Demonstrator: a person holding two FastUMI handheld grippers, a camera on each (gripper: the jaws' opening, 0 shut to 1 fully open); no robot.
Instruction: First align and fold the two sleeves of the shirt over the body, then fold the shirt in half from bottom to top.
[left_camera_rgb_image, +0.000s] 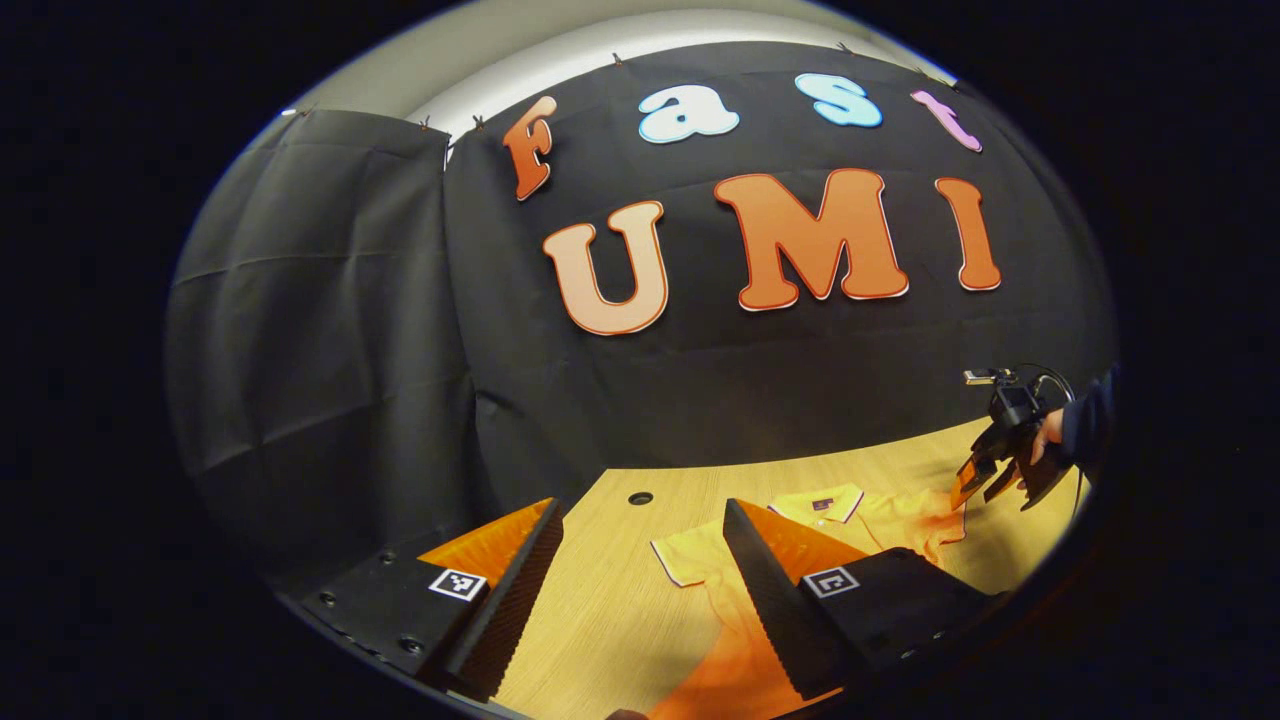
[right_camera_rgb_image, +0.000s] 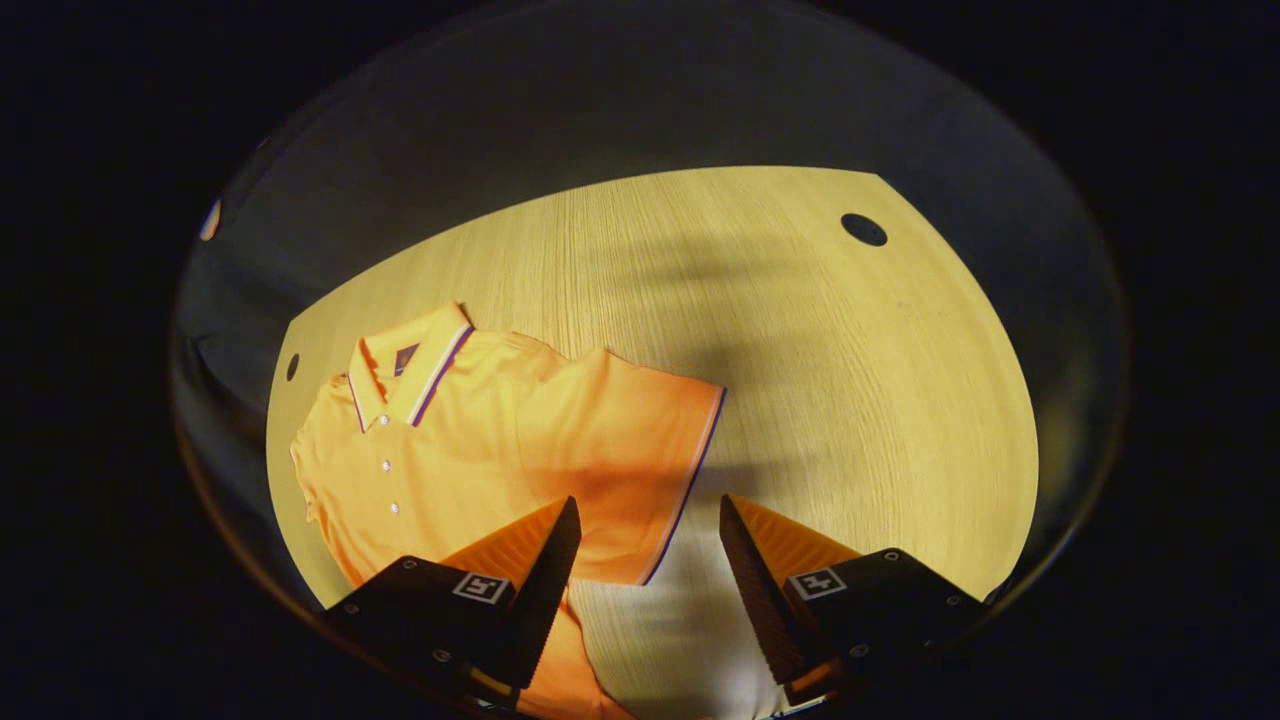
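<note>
Pale wood-grain table (right_camera_rgb_image: 800, 380) fills the booth floor, backed by black cloth, and the orange polo shirt (right_camera_rgb_image: 480, 440) lies flat on it, face up, buttons and collar showing. In the right gripper view the shirt sits to the left and near, collar (right_camera_rgb_image: 410, 365) toward the far left, body running down under the left finger. One sleeve (right_camera_rgb_image: 640, 470) spreads out to the right, its striped cuff edge running as a slanted line that ends between the two fingers. The right gripper (right_camera_rgb_image: 648, 545) hangs above that cuff with its fingers spread wide and nothing between them; whether they touch the cloth I cannot tell.

In the left gripper view the left gripper (left_camera_rgb_image: 640, 560) is also spread and empty, tilted up toward the wall, with the shirt (left_camera_rgb_image: 880, 515) ahead and to the right and its other sleeve (left_camera_rgb_image: 690, 560) lying just beyond the right finger. The right gripper (left_camera_rgb_image: 985, 480), held by a hand (left_camera_rgb_image: 1048, 435), shows far off at the shirt's other side.

The sleeve's long axis runs out sideways from the body, so folding it means carrying the cuff back toward the button line. The right gripper looks nearer its sleeve and is likely first to grasp; neither sleeve appears folded yet.
</note>
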